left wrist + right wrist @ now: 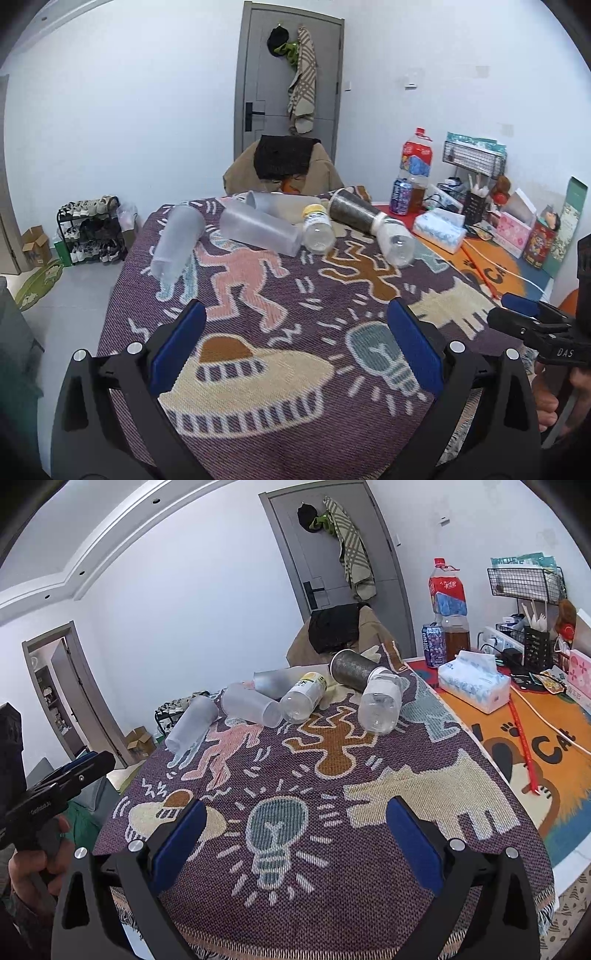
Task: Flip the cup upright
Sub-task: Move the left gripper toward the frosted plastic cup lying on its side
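Left wrist view: left gripper [297, 354] has jaws spread wide, nothing between them, hovering over the near part of the table [258, 435] with its patterned cloth. Right wrist view shows the same for the right gripper [295, 845]: jaws spread, empty, above the lightbulb motif. Right gripper also shows at the right edge of the left view; its jaws look parted there too. Task things sit in a loose row across the middle of the frame, all on their sides: frosted cup [177, 242] at left, lying alone; second frosted cup [260, 230] beside it, with a third frosted cup [280, 203] behind; yellow-cap bottle [318, 230] touching the second cup; dark cup [351, 210] with a clear bottle [395, 238] butted against its end. My read: both grippers hang back because no target is picked yet. Leftmost cup looks the easiest, with open cloth on both sides and nothing leaning on it. Middle cluster is packed, so a grab there risks rolling a neighbour. Open cloth between jaws and row gives clear approach. Left table edge is close to that cup; a nudge outward could roll it off. Right side is crowded by tissue pack [474, 685].
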A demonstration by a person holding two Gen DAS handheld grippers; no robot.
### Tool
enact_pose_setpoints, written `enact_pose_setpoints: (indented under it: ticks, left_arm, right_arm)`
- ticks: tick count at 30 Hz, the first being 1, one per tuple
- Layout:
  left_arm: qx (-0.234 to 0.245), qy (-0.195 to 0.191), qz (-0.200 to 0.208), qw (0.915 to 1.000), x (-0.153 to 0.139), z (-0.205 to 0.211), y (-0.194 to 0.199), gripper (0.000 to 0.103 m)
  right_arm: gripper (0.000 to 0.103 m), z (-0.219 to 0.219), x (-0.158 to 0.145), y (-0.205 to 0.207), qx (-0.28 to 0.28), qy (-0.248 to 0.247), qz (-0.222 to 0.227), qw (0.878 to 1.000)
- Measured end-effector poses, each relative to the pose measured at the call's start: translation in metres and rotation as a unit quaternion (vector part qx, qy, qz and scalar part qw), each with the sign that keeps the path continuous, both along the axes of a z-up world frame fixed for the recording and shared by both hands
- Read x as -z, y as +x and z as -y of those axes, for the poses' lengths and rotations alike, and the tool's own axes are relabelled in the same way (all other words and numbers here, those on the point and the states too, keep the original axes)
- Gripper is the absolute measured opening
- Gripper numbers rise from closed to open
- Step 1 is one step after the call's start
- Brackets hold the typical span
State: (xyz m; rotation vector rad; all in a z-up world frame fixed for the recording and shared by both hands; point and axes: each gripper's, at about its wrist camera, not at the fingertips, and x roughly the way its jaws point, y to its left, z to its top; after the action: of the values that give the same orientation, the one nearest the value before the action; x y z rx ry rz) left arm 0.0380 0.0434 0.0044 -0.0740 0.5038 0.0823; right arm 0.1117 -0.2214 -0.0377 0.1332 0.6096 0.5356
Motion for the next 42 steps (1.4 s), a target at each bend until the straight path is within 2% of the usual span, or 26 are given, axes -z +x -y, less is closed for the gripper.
enact_pose_setpoints:
  ticks: [12, 28, 35, 42]
  left_arm:
    - [-0.044, 0.02, -0.022, 0.9986, -0.004, -0.049, 0.047, 0.097]
    - [-0.088, 0.049, -0.085, 0.9913, 0.0, -0.102, 0.116, 0.09]
    - [-0.095, 0.06, -0.133, 0.9848, 0.019, -0.13, 0.152, 0.087]
    - [-0.105, 0.051, -0.17, 0.9786, 0.043, -0.165, 0.192, 0.087]
  right_arm:
    - [0.095, -0.02, 0.01, 0.053, -0.015, 0.017, -0.021, 1.0]
    - [0.095, -0.044, 0.014, 0.102, -0.033, 0.03, -0.043, 0.998]
    - [0.095, -0.053, 0.015, 0.126, -0.031, 0.033, -0.054, 0.997]
    - [0.095, -0.063, 0.023, 0.147, -0.024, 0.029, -0.069, 0.997]
